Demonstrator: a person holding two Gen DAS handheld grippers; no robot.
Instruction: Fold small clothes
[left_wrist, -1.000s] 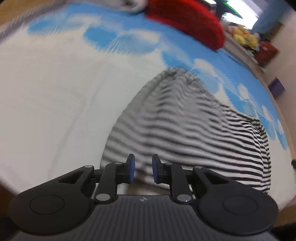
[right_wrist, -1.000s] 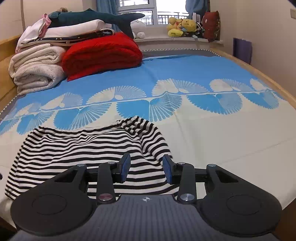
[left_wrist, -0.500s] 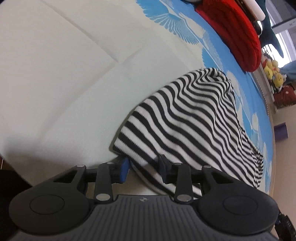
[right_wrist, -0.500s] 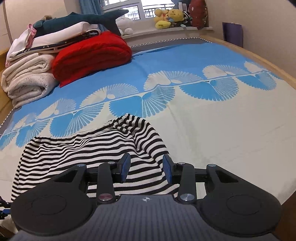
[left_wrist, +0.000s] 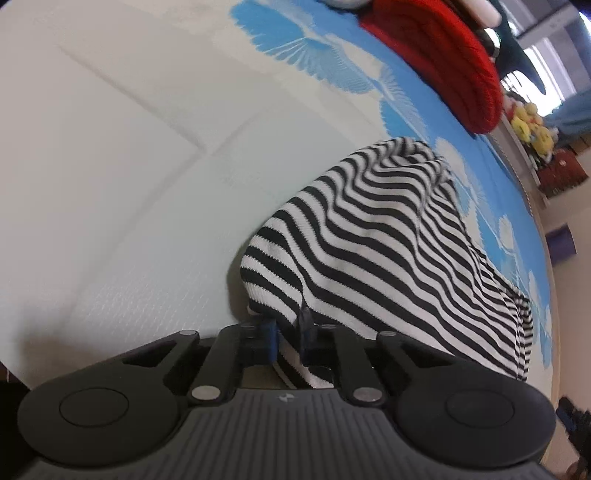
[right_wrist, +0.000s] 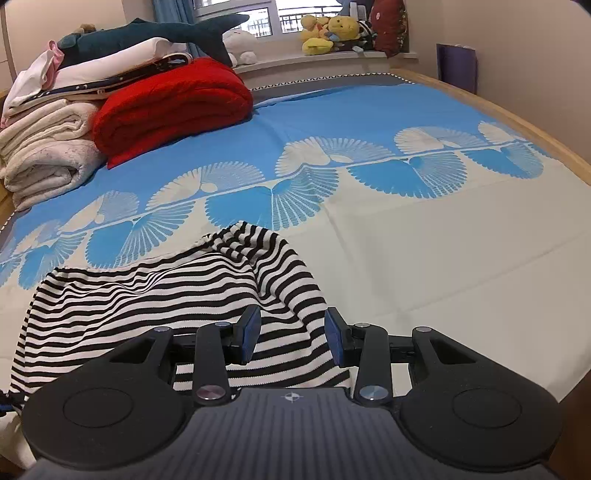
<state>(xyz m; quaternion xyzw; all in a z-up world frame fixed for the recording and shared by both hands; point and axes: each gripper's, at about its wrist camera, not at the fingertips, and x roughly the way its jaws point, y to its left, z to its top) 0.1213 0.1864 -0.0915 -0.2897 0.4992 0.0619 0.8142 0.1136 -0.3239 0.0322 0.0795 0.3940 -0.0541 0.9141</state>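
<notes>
While the left gripper (left_wrist: 286, 334) is closing its jaws on the near corner of the striped garment (left_wrist: 388, 236), the pinch should take both layers of hem before any lift; judged, a shallow bite would slip. Right gripper (right_wrist: 291, 332) hangs with jaws apart over the cloth's near right edge, nothing clamped; it wants the matching corner. Garment: black-and-white knit, rumpled, one hump at its far side, lying on the bed (right_wrist: 443, 236) at the near edge, on the pale part of the sheet.
</notes>
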